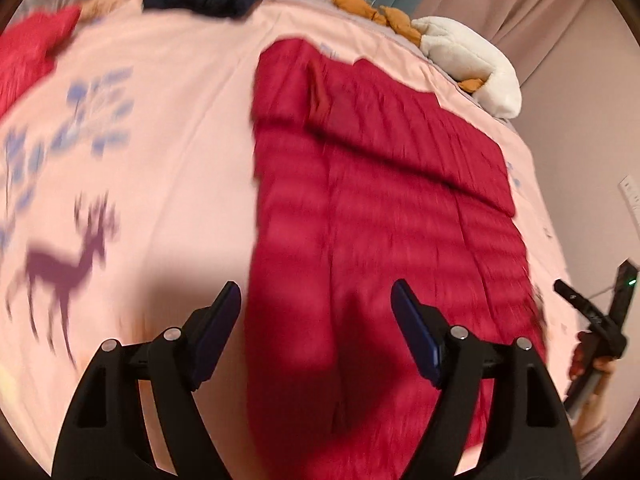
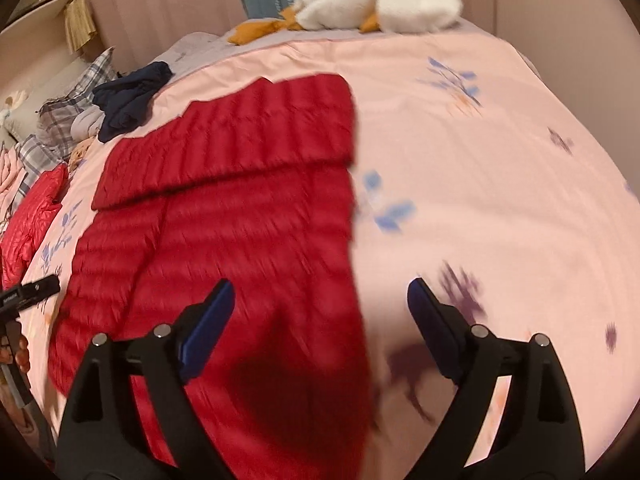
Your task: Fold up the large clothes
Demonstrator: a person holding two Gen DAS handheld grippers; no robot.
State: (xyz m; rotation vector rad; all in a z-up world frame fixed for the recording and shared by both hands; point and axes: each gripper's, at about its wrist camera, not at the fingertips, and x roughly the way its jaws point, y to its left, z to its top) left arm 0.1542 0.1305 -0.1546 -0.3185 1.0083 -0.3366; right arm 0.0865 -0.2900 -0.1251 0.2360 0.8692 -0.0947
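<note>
A red quilted down jacket [image 1: 380, 200] lies flat on the pink bedspread [image 1: 168, 140], with a sleeve folded across its upper part. In the right wrist view the same jacket [image 2: 224, 208] fills the left half of the picture. My left gripper [image 1: 316, 304] stands open above the jacket's left edge, nothing between its blue pads. My right gripper [image 2: 320, 300] stands open over the jacket's right edge, one finger above the red fabric, the other above the bedspread [image 2: 480, 160]. Each gripper shows at the border of the other's view, held by a hand.
A white plush goose [image 2: 384, 0] with orange feet lies at the head of the bed. A dark navy garment [image 2: 128, 96] and a second red garment [image 2: 32, 216] lie at the left side, beside plaid bedding [image 2: 72, 108]. Curtains hang behind the bed.
</note>
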